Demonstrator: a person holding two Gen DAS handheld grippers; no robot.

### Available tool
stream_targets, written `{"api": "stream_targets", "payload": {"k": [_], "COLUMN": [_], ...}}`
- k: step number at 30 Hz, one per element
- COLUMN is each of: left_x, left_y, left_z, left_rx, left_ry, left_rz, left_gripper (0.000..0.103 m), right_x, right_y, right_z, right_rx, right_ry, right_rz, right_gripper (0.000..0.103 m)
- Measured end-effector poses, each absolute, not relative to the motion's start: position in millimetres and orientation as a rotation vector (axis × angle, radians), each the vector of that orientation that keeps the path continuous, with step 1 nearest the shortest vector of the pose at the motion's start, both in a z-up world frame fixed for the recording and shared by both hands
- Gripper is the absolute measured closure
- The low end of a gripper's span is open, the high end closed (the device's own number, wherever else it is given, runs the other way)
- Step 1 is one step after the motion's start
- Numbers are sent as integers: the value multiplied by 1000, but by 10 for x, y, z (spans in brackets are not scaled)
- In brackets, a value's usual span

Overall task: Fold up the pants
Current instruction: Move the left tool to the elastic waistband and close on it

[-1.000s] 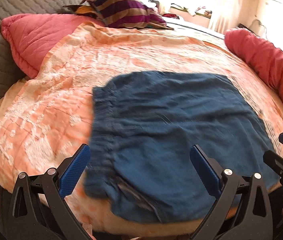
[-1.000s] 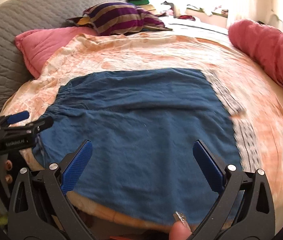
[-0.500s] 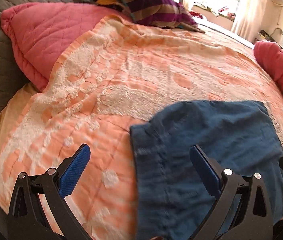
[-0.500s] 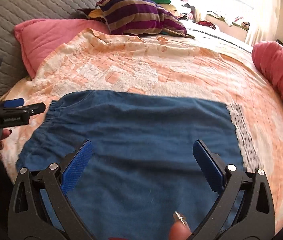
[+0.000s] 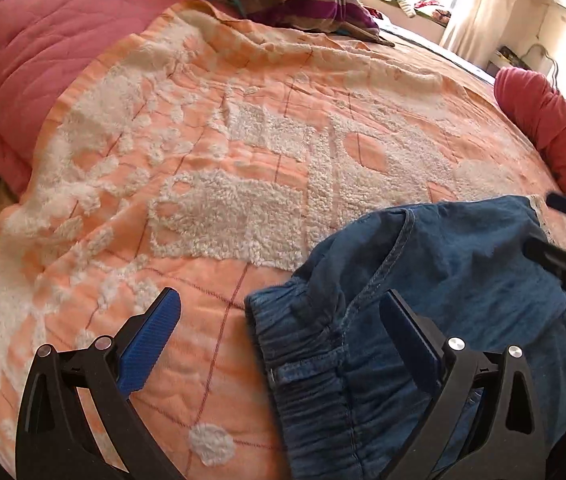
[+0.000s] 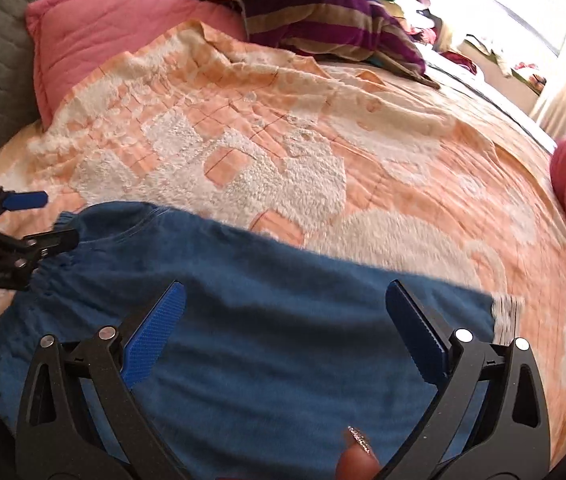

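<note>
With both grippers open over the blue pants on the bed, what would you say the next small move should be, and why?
Probably lower the left gripper and close it on the gathered waistband. Both grippers are open and holding nothing; the pants lie on the bedspread, and the waistband edge already sits between the left fingers. The right gripper hovers over flat cloth.

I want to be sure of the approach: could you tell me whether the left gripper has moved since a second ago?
Yes. The left gripper has come forward and leftward: the pink pillow looms larger, and the pants have slid right.
</note>
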State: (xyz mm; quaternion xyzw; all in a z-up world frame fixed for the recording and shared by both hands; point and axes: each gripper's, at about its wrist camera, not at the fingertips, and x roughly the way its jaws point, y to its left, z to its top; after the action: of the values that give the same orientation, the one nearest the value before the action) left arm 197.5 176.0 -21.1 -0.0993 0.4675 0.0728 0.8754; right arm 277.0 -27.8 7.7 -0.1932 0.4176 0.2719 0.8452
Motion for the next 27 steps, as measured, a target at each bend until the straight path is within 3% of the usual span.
{"api": "stream_targets", "payload": {"k": [5,7,8,10,12,13,18,22,23,26,27], "left_x": [2086,2109,2122,2147,2165,2176,2187,2086,2069,2033,2034], "left_y": [1777,1809,1813,1801,1766,1745,1735,1682,1666,1619,1613], "left_z": [-295,-323,-331,-354,-371,-373,-356,-202,-173,-131,-140], "left_rx": [-169,-187,-190,-186,-185,-190,-189,-145,-129,-90,-84], "left_ry": [1000,1008,1008,1011,1011,1011,1003,942,930,910,912], "left_rz": [148,134,127,110,74,53,20,13,13,23,28], "left_gripper": [6,16,30,32,56,59,69,70,70,70,70], "right_x": [3056,3144,3171,3196,3220,3227,3259,3286,3286,3273,3262], "right_y": [-109,-54,-22,33,88,118,230,311,322,359,367], "right_z": [-123,-204,-235,-272,-293,-300,-347,-428,-441,-516,-539], "right_rx": [-488,-512,-533,-573,-617,-645,-761,-836,-838,-833,-820], "right_ry": [938,968,974,969,955,945,933,932,930,934,939], "right_rz": [625,637,647,667,683,693,776,810,818,852,863], "right_gripper": [8,8,8,8,8,8,8,8,10,27,39]}}
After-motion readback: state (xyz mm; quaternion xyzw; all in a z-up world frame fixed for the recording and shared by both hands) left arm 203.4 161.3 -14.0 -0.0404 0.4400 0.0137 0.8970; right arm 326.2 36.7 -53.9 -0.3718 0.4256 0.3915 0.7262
